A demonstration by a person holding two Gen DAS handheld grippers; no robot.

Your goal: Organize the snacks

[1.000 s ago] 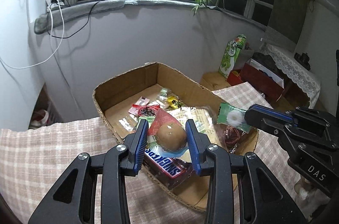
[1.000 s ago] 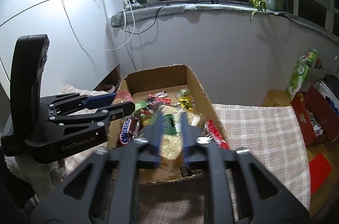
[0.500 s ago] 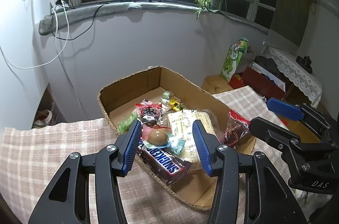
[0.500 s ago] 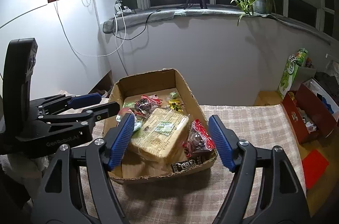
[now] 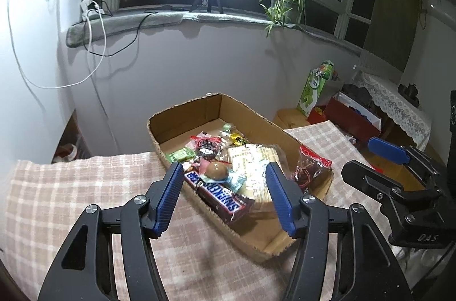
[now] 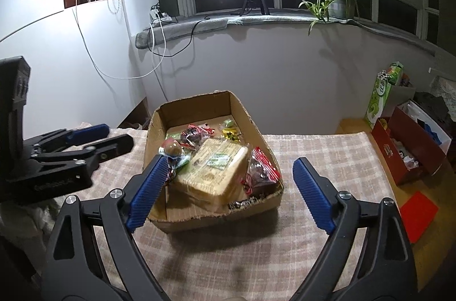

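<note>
A shallow cardboard box [image 5: 182, 118] [image 6: 196, 110] on a checked cloth holds the snacks: a Snickers bar [image 5: 219, 194], a brown egg-shaped snack [image 5: 217, 170] [image 6: 171, 149], a large tan packet [image 5: 253, 158] [image 6: 216, 167], a red-topped bag [image 5: 312, 170] [image 6: 262, 167] and small wrapped sweets [image 5: 205, 142]. My left gripper [image 5: 223, 195] is open and empty, above the box's near side. My right gripper [image 6: 230, 187] is open and empty, held back from the box's near edge. Each gripper shows in the other's view, the right one [image 5: 379, 161] and the left one [image 6: 94, 135].
The checked cloth [image 6: 313, 158] covers the table around the box. A red box [image 6: 407, 150] and a green carton [image 6: 382, 95] stand on the floor to the right. A white wall and a window sill with a ring light and a plant lie behind.
Both grippers opened and drew back from the box. The left one let go of the brown egg-shaped snack, the right one of a green packet; the egg snack now lies in the box.
</note>
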